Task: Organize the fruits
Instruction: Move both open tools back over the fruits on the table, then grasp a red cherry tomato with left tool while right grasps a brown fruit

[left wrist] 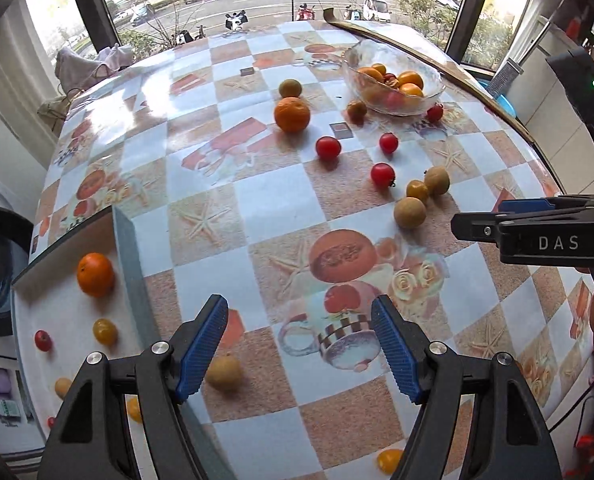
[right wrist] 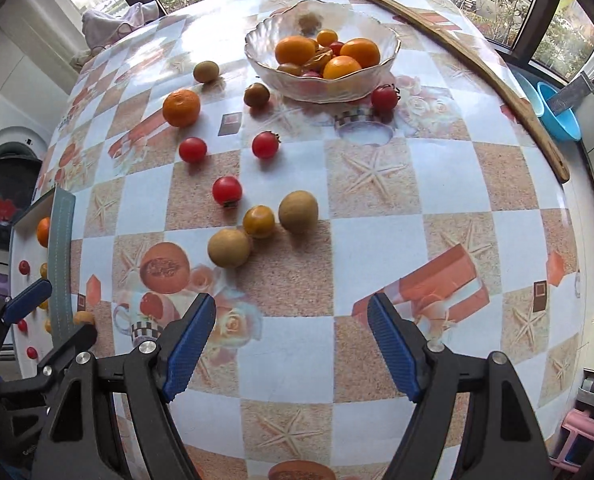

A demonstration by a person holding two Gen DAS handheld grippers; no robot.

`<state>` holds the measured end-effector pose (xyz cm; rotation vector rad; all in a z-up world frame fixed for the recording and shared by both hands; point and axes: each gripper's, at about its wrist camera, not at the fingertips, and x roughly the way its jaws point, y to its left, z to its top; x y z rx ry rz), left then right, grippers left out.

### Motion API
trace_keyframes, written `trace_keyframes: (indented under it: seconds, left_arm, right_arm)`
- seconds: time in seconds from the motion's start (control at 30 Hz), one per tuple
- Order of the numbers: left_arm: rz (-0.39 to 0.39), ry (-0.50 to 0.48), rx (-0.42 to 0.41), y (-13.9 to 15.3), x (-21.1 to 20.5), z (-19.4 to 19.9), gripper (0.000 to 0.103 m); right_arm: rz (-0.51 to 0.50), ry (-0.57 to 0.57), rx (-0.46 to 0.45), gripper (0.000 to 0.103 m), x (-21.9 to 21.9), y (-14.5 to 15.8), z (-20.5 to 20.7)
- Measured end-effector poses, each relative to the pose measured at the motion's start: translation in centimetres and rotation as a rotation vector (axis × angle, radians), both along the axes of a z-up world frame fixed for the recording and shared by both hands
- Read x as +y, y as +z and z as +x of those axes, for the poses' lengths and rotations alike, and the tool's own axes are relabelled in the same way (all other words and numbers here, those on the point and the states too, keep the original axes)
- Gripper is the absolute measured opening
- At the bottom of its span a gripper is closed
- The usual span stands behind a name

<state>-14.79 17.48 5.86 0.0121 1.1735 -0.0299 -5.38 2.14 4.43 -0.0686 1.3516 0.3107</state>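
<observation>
Here the checkered surface [right wrist: 377, 240] carries a glass bowl [right wrist: 257, 46] of oranges, with tomatoes [right wrist: 227, 191] and brown fruits [right wrist: 298, 212] scattered loose nearby. A white tray [left wrist: 57, 312] at the left edge holds more fruit. Both the left tool [left wrist: 299, 350] and right tool [right wrist: 291, 346] hover with jaws apart, empty.

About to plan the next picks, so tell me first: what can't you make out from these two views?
- Tray contents: left wrist view, the left gripper body covers its near end; in the right wrist view only a sliver shows.
- Glass bowl: fruit underneath is hidden by the oranges on top, so no count.
- Yellow fruit: left wrist view, partly behind one of the fingers.
- Right gripper: left wrist view, cut off by the right edge.
</observation>
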Motion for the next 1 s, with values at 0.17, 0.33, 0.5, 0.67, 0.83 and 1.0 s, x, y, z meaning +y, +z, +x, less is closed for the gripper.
trace_keyframes:
  seconds: [0.17, 0.33, 0.5, 0.67, 0.83, 1.0]
  left_arm:
    - [0.032, -0.021, -0.016, -1.1, -1.5, 2.5, 0.075]
    - [0.002, 0.062, -0.029, -1.7, 0.3, 6.6, 0.075]
    - [-0.028, 0.103, -0.032, -2.5, 0.9, 10.1, 0.075]
    - [-0.024, 0.093, -0.017, -3.6, -0.1, 12.3, 0.075]
    - [-0.024, 0.087, -0.008, -4.2, -1.1, 13.5, 0.074]
    - [-0.017, 0.087, -0.004, -4.4, -1.6, 13.8, 0.058]
  right_arm:
    - [-0.002, 0.036, 0.012, 0.053, -0.8, -1.5, 1.7]
    - [0.005, 0.082, 0.008, 0.052, -0.5, -2.3, 2.4]
    - [0.028, 0.102, -0.010, 0.052, 0.1, -2.3, 3.0]
    - [0.037, 0.119, -0.029, 0.052, 0.8, -2.3, 3.5]
    - [0.062, 0.126, -0.037, 0.052, 1.0, -2.1, 4.1]
    - [0.128, 0.127, -0.006, 0.044, 0.7, -2.3, 4.5]
